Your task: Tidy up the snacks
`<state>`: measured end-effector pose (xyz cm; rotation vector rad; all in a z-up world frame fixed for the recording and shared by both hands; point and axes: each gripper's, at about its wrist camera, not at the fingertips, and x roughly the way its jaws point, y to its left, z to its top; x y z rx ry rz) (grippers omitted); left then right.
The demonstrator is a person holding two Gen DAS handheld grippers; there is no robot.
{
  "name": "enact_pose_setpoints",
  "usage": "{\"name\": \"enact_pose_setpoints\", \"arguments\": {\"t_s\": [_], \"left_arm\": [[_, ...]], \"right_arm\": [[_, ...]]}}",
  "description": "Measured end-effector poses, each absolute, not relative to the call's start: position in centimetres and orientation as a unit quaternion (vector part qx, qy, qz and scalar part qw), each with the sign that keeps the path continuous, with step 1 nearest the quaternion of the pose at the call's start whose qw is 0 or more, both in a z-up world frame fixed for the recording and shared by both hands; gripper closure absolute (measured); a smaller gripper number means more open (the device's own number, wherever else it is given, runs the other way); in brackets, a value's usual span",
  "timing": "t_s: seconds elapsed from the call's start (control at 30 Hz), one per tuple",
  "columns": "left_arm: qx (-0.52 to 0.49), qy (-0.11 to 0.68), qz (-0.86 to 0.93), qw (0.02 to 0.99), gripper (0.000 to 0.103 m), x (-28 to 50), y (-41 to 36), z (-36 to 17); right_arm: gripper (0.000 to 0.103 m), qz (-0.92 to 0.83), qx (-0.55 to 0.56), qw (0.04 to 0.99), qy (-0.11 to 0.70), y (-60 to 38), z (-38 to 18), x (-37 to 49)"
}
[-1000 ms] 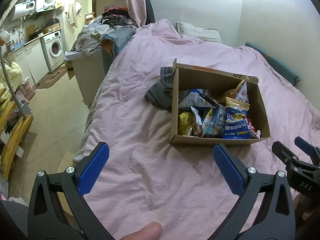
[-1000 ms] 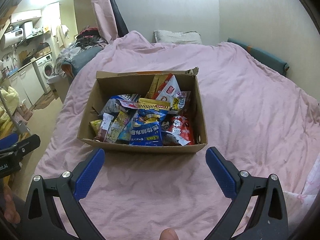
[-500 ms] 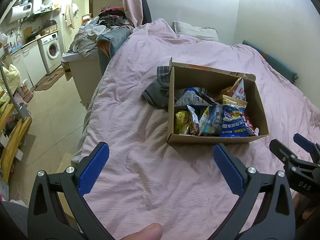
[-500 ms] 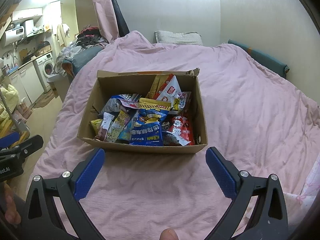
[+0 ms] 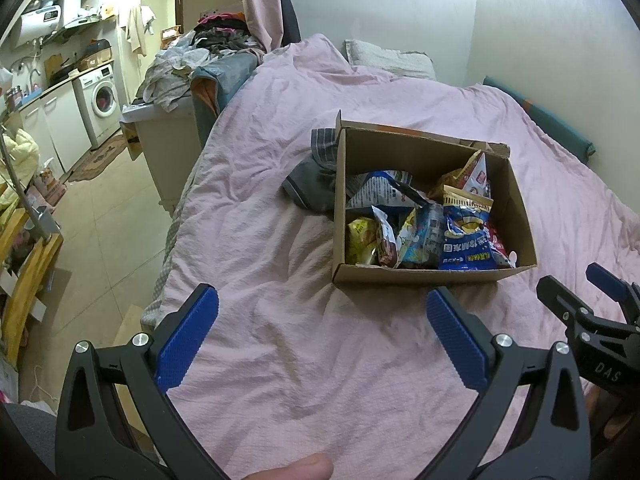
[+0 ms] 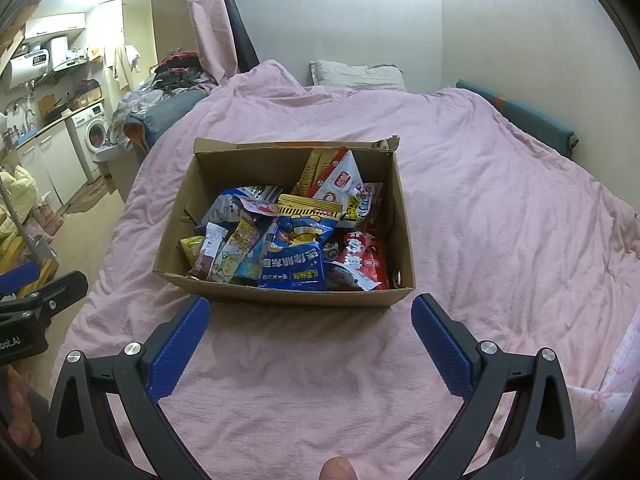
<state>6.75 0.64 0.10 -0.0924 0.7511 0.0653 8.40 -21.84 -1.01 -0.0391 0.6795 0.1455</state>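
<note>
Right wrist view: a cardboard box (image 6: 288, 294) of snack packets (image 6: 292, 256) is seen on a pink bed (image 6: 500, 208), both grippers' fingers (image 6: 178, 346) released and empty.

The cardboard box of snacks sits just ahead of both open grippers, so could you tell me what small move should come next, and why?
Probably ease the right gripper forward and down to the blue packet at the cardboard box front wall. Its jaws are open and empty, it faces the box squarely, and that packet stands nearest.
</note>
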Motion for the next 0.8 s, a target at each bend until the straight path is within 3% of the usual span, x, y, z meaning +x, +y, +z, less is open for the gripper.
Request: {"name": "enact_pose_setpoints", "arguments": {"t_s": [0.8], "left_arm": [[-0.045, 0.366, 0.031, 0.929, 0.000, 6.73, 0.78, 0.15]], "right_arm": [[0.000, 0.073, -0.020, 0.940, 0.333, -22.04, -0.92, 8.64]]}}
